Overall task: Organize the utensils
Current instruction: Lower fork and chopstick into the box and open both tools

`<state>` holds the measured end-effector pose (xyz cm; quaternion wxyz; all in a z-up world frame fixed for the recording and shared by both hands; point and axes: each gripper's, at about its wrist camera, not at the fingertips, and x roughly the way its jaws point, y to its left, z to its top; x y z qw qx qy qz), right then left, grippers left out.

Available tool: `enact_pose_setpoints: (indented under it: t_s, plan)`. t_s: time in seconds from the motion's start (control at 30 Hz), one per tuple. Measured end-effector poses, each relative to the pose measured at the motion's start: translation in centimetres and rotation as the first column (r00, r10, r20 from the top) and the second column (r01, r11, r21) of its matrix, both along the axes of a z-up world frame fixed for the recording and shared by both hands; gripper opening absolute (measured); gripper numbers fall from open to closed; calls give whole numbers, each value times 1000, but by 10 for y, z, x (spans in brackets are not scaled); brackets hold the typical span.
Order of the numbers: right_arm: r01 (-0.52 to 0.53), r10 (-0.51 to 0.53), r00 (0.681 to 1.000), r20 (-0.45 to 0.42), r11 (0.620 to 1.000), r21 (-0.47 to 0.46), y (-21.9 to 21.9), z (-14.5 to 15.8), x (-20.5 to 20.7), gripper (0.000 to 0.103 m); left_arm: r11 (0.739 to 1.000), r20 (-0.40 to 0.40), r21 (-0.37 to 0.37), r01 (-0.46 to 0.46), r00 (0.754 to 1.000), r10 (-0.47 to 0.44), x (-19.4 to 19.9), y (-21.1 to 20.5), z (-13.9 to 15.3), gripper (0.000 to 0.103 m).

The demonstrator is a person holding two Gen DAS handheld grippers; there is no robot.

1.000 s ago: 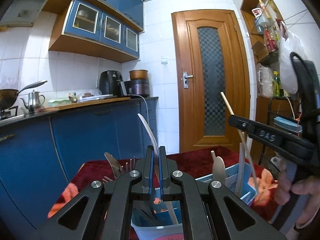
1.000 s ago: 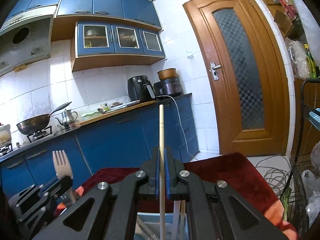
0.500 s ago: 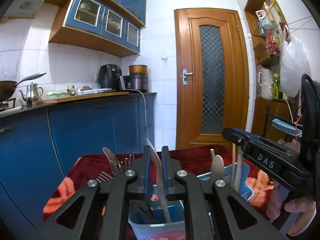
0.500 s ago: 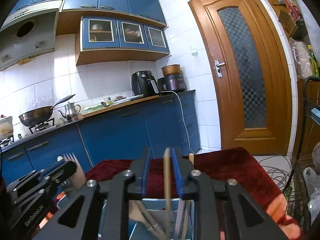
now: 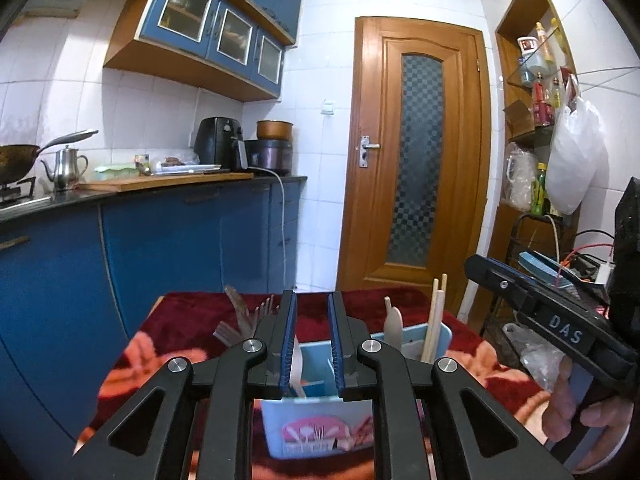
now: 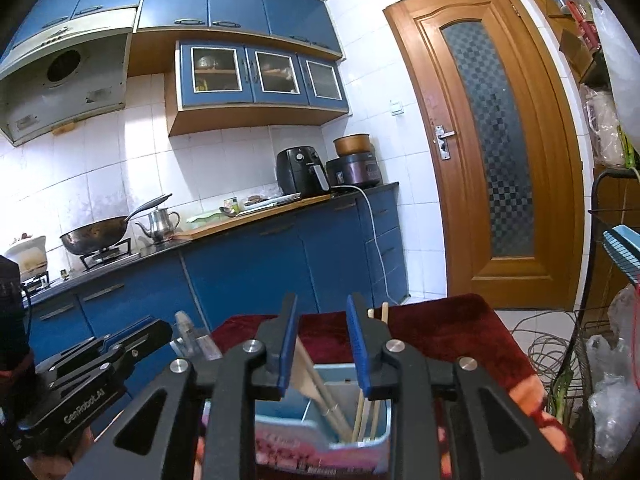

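A light blue utensil caddy (image 5: pixel 316 424) stands on the red floral tablecloth; it also shows in the right wrist view (image 6: pixel 352 444). My left gripper (image 5: pixel 313 312) is open just above its left compartment, where a white plastic utensil (image 5: pixel 297 364) leans. Chopsticks (image 5: pixel 435 320) and a wooden spoon (image 5: pixel 394 326) stand in the right compartment. My right gripper (image 6: pixel 322 316) is open above that compartment, with chopsticks (image 6: pixel 362 408) and the spoon (image 6: pixel 306 376) below it. Metal forks (image 5: pixel 240 312) stick up behind the caddy's left side.
The red tablecloth (image 5: pixel 192 320) covers a small table in front of blue kitchen cabinets (image 5: pixel 160 248). A wooden door (image 5: pixel 416 160) is behind. A black wire rack (image 6: pixel 600 320) with cables and bags stands at the right. The right gripper's body (image 5: pixel 560 328) is at the right.
Both grippers have opened and let go: the white utensil dropped into the left compartment and the chopstick into the right one. Both grippers have drawn back a little.
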<state>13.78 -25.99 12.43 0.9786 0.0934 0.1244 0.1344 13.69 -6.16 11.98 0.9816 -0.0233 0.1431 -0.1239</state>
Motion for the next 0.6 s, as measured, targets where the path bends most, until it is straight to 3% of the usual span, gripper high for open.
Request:
enact_pose_setpoints:
  t_s: [0.3,0.6]
  plan:
    - [-39,38,999,-35,999,-24,10,3,-57,28,1000,-28,15,13,1000,-13,-44,9,8,16]
    - [-64,60,995,-83,997,-46,20,-15,-104,28,1000,-51,20,14,999,-13,-88,16,-2,16]
